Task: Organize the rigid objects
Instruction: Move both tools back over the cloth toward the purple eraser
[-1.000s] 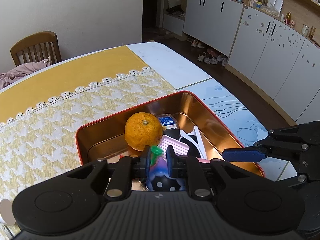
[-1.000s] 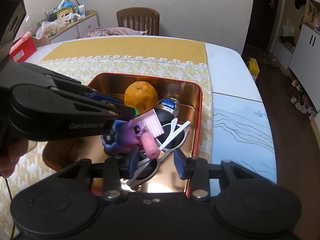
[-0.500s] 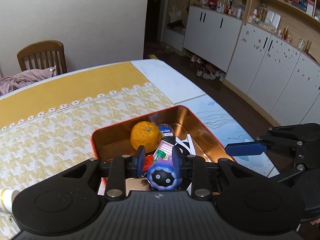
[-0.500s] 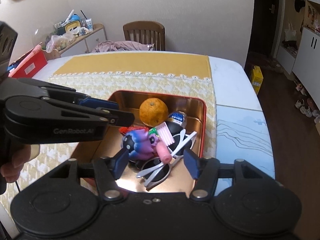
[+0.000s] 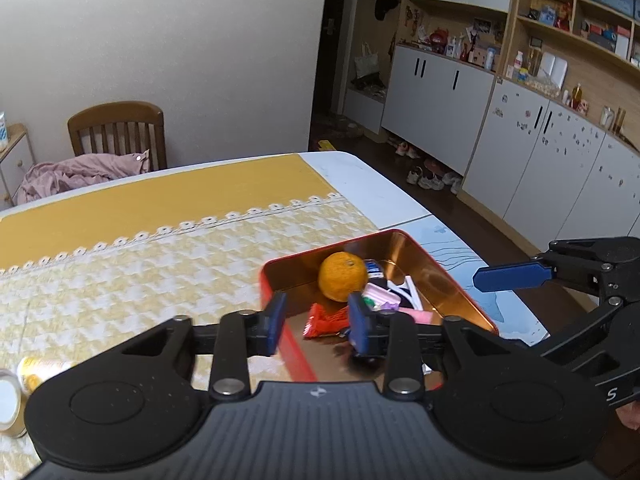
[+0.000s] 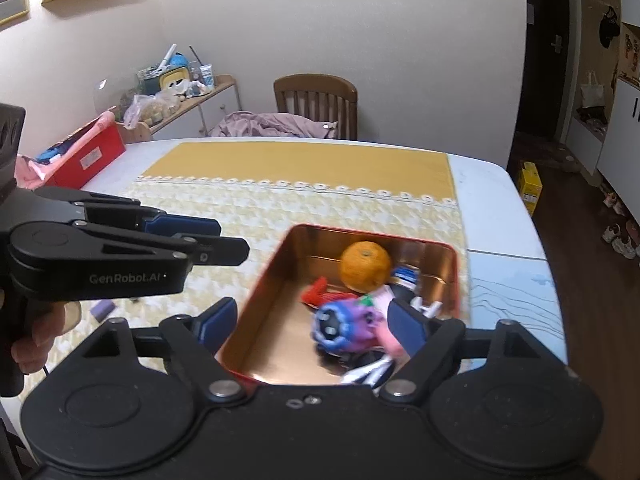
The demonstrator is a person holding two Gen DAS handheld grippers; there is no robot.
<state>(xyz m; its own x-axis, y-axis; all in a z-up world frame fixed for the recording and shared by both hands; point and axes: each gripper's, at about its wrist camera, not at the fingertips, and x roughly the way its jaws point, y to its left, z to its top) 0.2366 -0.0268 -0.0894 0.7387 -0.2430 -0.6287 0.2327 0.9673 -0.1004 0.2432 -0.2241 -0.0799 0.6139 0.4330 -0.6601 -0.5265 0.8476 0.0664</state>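
Observation:
A red tin with a copper inside (image 5: 448,276) (image 6: 256,300) sits on the yellow houndstooth cloth. In it lie an orange (image 5: 343,276) (image 6: 366,267), a purple and blue toy (image 6: 344,324), a red wrapper (image 5: 326,320), a pink comb (image 5: 382,294) and white sunglasses (image 6: 370,372). My left gripper (image 5: 318,322) is open and empty, above the tin's near left wall. My right gripper (image 6: 310,328) is open and empty above the tin, with the toy between its fingers' line of sight.
A yellow tube or can (image 5: 38,368) lies on the cloth at the left. A small purple block (image 6: 102,310) lies left of the tin. A red box (image 6: 86,156) stands at the table's far left. A wooden chair (image 6: 316,104) stands behind the table.
My left gripper has opened, let the purple toy go into the tin, and drawn back and up. My right gripper has also risen and opened wider.

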